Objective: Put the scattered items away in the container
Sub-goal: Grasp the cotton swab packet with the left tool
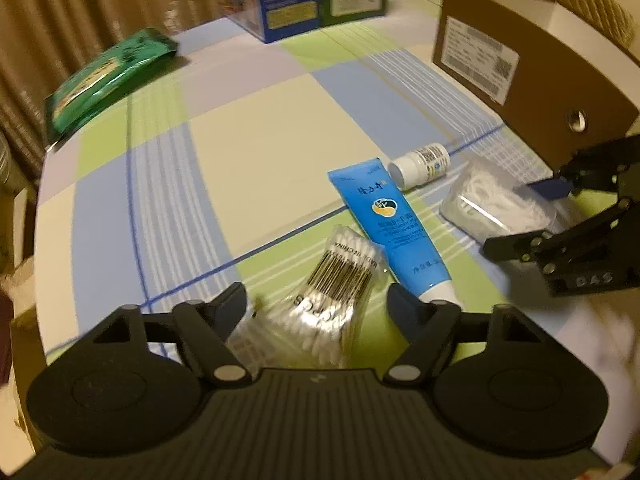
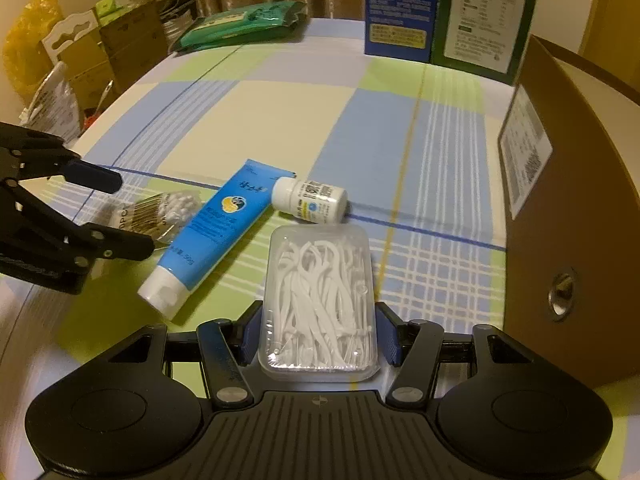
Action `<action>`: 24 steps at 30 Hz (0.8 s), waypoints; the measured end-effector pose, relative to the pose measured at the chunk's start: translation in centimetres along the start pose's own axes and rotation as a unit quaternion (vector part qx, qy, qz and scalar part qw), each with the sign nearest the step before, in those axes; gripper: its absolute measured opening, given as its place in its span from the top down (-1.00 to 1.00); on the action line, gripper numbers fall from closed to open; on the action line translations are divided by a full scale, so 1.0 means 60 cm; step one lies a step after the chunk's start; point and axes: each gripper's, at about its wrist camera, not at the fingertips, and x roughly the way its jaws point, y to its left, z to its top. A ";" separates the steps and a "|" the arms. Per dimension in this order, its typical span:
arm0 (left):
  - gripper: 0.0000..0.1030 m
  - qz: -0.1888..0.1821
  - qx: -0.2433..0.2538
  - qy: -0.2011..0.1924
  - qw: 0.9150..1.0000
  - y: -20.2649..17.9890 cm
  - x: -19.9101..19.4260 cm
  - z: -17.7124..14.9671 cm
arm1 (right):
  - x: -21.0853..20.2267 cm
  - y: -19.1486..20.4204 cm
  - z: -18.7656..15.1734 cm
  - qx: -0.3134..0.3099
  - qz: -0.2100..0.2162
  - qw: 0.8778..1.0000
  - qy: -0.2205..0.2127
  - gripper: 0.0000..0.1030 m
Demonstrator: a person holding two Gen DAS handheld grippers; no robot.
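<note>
left wrist view: the left gripper (image 1: 316, 300) stands spread astride the cotton swab pack (image 1: 320, 304), its long axis running away between the fingers, just left of the blue tube (image 1: 390, 228). right wrist view: the right gripper (image 2: 318, 336) pinches the floss pick box (image 2: 320, 300), right of the tube, the brown container (image 2: 560, 208) farther right.

Black ribbed gripper (image 2: 318, 334), blue pads, silver screws

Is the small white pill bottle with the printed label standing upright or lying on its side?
Lying on its side. The small white pill bottle rests lengthwise on the checked tablecloth, its cap beside the blue tube's flat end.
</note>
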 end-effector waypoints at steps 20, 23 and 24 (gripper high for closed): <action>0.50 0.018 -0.133 0.026 0.991 0.019 -0.002 -0.034 | 0.014 -0.003 0.015 -0.001 -0.003 1.000 -0.004 -0.09; 0.50 0.023 -0.152 0.034 0.988 0.016 -0.015 -0.051 | 0.018 0.000 0.017 -0.012 -0.006 1.000 -0.004 -0.08; 0.50 0.024 -0.157 0.035 0.987 0.015 -0.019 -0.056 | 0.019 0.002 0.017 -0.018 -0.008 1.000 -0.002 -0.08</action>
